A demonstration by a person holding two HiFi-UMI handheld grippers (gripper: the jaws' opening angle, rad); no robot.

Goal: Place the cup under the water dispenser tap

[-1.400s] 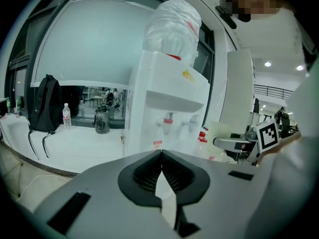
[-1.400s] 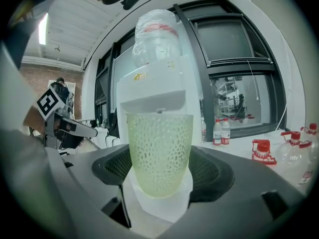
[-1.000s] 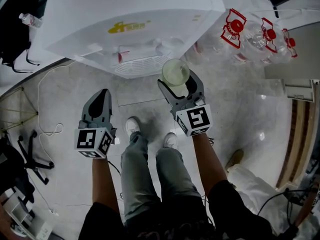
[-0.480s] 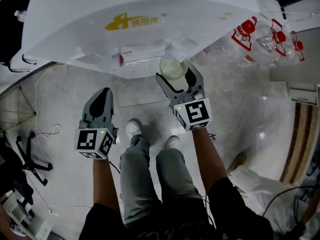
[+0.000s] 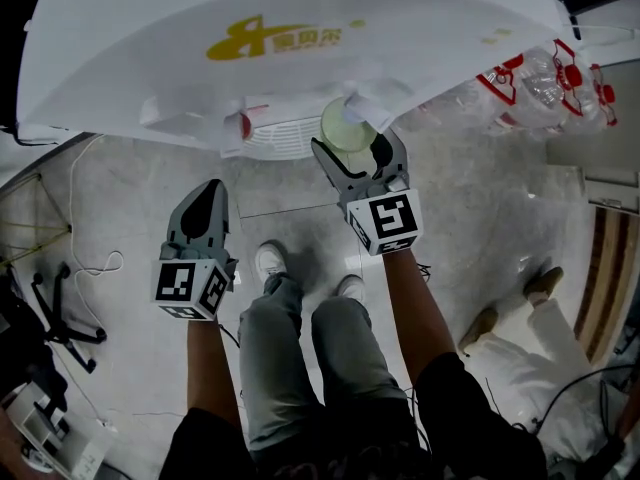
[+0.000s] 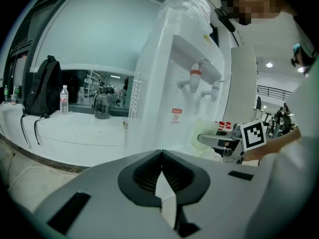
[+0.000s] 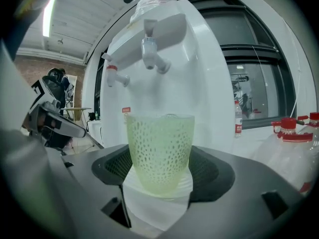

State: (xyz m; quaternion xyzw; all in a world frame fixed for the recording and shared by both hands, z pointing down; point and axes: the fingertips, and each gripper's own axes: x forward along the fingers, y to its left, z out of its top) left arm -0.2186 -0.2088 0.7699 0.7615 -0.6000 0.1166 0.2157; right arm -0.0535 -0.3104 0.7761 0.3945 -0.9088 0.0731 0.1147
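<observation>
I'm carrying in — my right tongs (image 5: 355, 151) grip the green cup (image 7: 159, 151) upright, close below the water dispenser (image 5: 280, 58) tap (image 7: 149, 51), my left tongs (image 6: 160, 183) closed, empty — next, I judge, centre it under the spout, set down, release.

Clear plastic water jugs with red caps (image 5: 542, 76) cluster on the pale stone floor (image 5: 480, 218). A black backpack (image 6: 42, 86), a small clear bottle (image 6: 63, 99) and a dark glass jar (image 6: 101, 105) sit on a white counter (image 6: 75, 133).
</observation>
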